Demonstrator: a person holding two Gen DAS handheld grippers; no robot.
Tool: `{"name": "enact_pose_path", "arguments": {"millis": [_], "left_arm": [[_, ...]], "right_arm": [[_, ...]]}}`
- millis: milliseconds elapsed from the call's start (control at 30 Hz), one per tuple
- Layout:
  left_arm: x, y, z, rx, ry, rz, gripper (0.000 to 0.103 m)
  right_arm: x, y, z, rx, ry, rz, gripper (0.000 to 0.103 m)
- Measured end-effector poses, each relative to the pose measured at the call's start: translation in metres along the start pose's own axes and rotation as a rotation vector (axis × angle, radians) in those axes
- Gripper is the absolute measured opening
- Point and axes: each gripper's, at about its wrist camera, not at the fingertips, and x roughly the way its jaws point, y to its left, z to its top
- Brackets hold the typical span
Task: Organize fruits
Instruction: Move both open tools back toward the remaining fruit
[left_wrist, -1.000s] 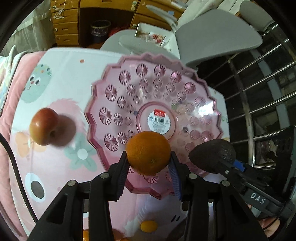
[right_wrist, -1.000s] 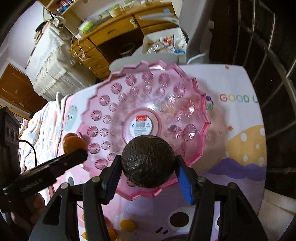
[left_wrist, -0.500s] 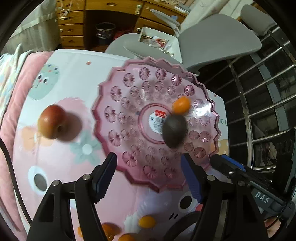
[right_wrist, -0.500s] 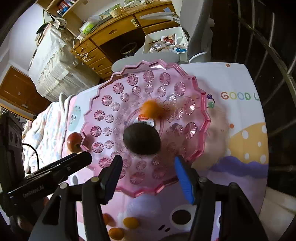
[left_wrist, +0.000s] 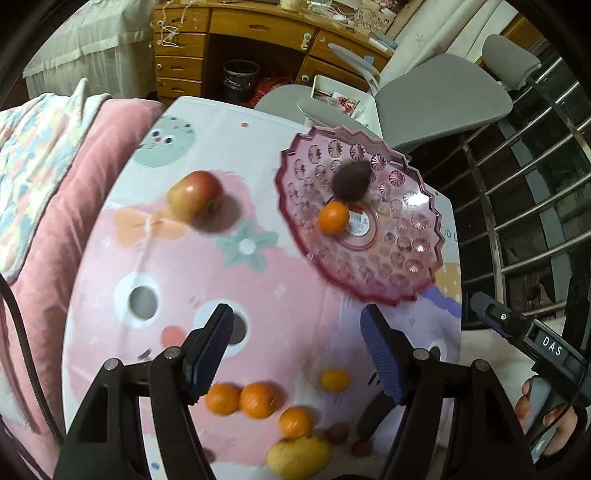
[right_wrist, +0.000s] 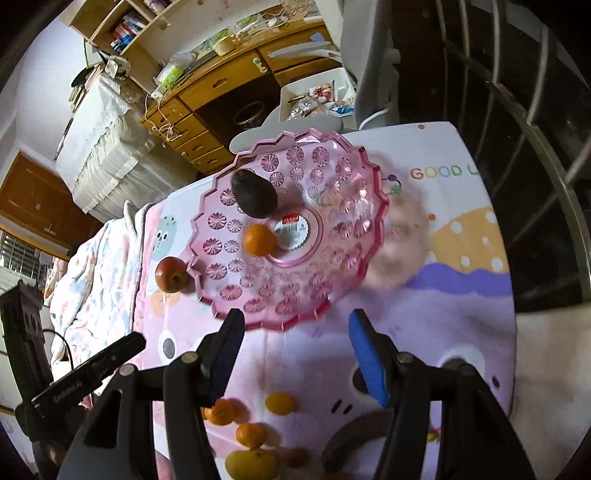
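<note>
A pink glass fruit plate (left_wrist: 402, 273) (right_wrist: 343, 258) holds an orange (left_wrist: 333, 218) (right_wrist: 259, 240) and a dark avocado (left_wrist: 350, 180) (right_wrist: 255, 193). A red apple (left_wrist: 194, 194) (right_wrist: 171, 274) lies on the cloth left of the plate. Several small oranges (left_wrist: 255, 398) (right_wrist: 251, 434) and a yellow mango (left_wrist: 298, 457) (right_wrist: 251, 463) lie near the front edge. My left gripper (left_wrist: 295, 354) is open and empty, above the cloth in front of the plate. My right gripper (right_wrist: 293, 354) is open and empty, in front of the plate.
The table carries a pink cartoon cloth (left_wrist: 177, 266). A pink blanket (left_wrist: 55, 206) lies to the left. A grey office chair (left_wrist: 436, 103) and a wooden desk (left_wrist: 236, 33) stand behind. Metal railing (left_wrist: 524, 184) runs along the right. Small brown fruits (left_wrist: 336, 434) lie near the mango.
Both grippers opened and dropped the orange and avocado onto the plate, then drew back toward the front of the table. The two fruits rolled toward the plate's far left side.
</note>
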Motion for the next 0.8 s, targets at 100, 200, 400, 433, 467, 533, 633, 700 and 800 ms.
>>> {"name": "enact_pose_path", "arguments": {"millis": [100, 200, 400, 433, 467, 533, 633, 700, 800], "left_arm": [[-0.019, 0.015, -0.017, -0.009, -0.018, -0.006, 0.07], [-0.037, 0.027, -0.035, -0.004, -0.03, -0.008, 0.07], [-0.062, 0.052, -0.073, -0.02, -0.037, 0.012, 0.072], [-0.065, 0.056, -0.078, -0.024, -0.035, 0.016, 0.073], [-0.066, 0.06, -0.084, -0.029, -0.032, 0.021, 0.073], [-0.07, 0.068, -0.098, -0.035, -0.025, 0.029, 0.073], [-0.071, 0.078, -0.115, -0.038, -0.004, 0.048, 0.074], [-0.069, 0.083, -0.126, -0.032, 0.015, 0.062, 0.077], [-0.064, 0.09, -0.141, -0.033, 0.04, 0.081, 0.077]], "right_arm": [[-0.011, 0.001, -0.017, 0.025, -0.001, 0.001, 0.059], [-0.022, 0.002, -0.035, 0.053, -0.003, -0.005, 0.059], [-0.042, 0.0, -0.072, 0.107, -0.01, -0.011, 0.059], [-0.044, 0.0, -0.077, 0.114, -0.009, -0.012, 0.059], [-0.045, -0.002, -0.084, 0.128, -0.005, -0.014, 0.059], [-0.047, -0.005, -0.094, 0.149, 0.005, -0.014, 0.06], [-0.046, -0.01, -0.108, 0.191, 0.022, -0.008, 0.061], [-0.041, -0.014, -0.116, 0.226, 0.042, -0.009, 0.064], [-0.032, -0.023, -0.127, 0.28, 0.075, -0.02, 0.067]]}}
